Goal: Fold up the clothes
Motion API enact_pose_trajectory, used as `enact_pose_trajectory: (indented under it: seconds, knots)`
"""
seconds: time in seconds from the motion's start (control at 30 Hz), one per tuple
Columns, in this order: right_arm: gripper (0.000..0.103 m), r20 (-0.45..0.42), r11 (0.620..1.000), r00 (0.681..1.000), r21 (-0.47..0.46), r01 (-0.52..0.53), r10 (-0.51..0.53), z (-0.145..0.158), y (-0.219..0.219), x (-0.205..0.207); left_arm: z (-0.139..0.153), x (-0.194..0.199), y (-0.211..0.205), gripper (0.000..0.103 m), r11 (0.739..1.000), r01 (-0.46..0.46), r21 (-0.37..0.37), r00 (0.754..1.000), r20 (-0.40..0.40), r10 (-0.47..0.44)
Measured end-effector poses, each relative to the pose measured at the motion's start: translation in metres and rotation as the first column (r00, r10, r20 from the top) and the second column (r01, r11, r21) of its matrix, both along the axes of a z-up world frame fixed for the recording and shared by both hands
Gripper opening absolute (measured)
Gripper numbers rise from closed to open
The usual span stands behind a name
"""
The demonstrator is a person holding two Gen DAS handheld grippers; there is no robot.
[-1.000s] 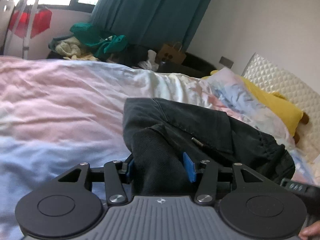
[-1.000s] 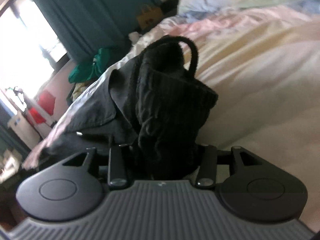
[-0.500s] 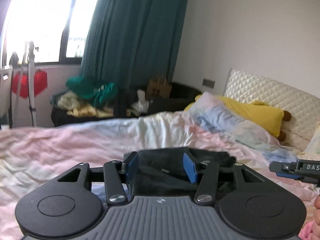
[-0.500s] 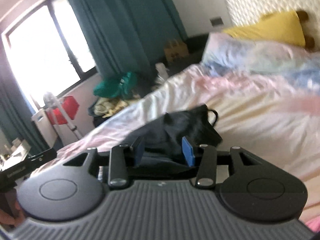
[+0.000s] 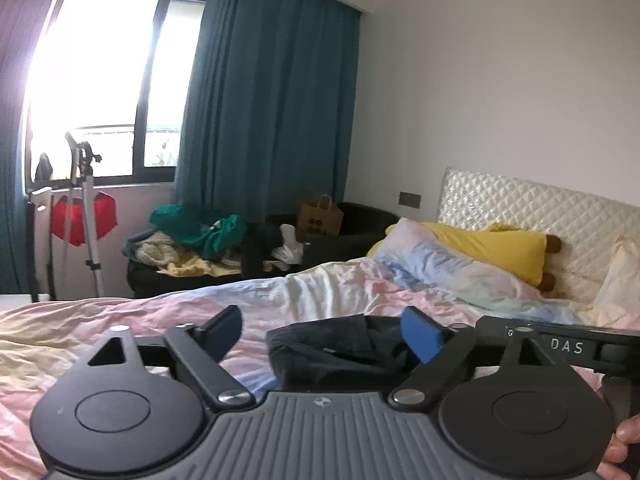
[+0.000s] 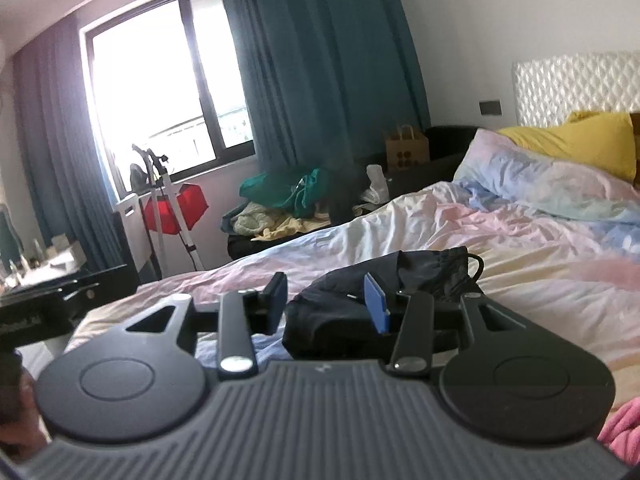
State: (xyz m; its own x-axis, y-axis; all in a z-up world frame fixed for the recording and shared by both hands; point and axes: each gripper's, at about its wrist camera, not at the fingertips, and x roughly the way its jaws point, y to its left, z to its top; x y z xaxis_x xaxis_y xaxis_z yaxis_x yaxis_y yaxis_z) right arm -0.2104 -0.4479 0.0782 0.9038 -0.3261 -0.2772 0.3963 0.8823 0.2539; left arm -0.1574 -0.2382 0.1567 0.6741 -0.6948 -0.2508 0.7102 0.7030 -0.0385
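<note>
Your left gripper is opening wide, nothing in it. Your right gripper is spreading too, also empty. The dark garment lies bunched on the bed, just beyond both.

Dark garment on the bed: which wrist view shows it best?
The right wrist view. There the dark garment shows most of its crumpled bulk and a cord loop at its right end on the bed. The left wrist view shows only a low strip of it, partly hidden behind the camera mount.
</note>
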Motion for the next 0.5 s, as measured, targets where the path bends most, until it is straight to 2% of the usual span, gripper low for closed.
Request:
enact_pose_trajectory:
  seconds: [0.03, 0.1, 0.17, 0.23, 0.27, 0.37, 0.5]
  knots:
    - [0.058, 0.003, 1.000, 1.000, -0.009, 0.003, -0.003, -0.002, 0.005, -0.001, -0.002, -0.004, 0.004, 0.102, 1.000, -0.004, 0.002, 1.000, 0.011, 0.004]
    - [0.082, 0.009, 1.000, 1.000, -0.017, 0.009, -0.008, -0.006, 0.013, -0.002, -0.006, -0.010, 0.010, 0.103, 1.000, -0.017, 0.007, 0.999, 0.033, 0.017]
    - [0.090, 0.018, 0.999, 1.000, -0.032, 0.011, -0.011, -0.011, 0.019, -0.004, -0.011, -0.011, 0.015, 0.103, 0.999, -0.043, 0.009, 0.998, 0.036, 0.043]
    - [0.092, 0.016, 0.997, 1.000, -0.080, 0.023, -0.022, -0.016, 0.029, -0.003, -0.017, -0.011, 0.019, 0.103, 0.998, -0.064, 0.009, 0.997, 0.032, 0.064]
    - [0.102, -0.006, 0.995, 0.999, -0.090, 0.033, -0.034, -0.018, 0.032, 0.001, -0.021, -0.009, 0.022, 0.103, 0.998, -0.067, 0.003, 0.998, 0.017, 0.067]
    - [0.103, -0.020, 0.996, 0.998, -0.070, 0.058, -0.060, -0.031, 0.033, 0.009, -0.032, 0.000, 0.029, 0.103, 0.997, -0.078, -0.004, 0.997, -0.017, 0.078]
    - [0.103, -0.045, 0.993, 0.996, -0.096, 0.073, -0.077, -0.051, 0.037, 0.023, -0.048, 0.013, 0.032, 0.103, 0.996, -0.087, 0.024, 0.996, -0.034, 0.088]
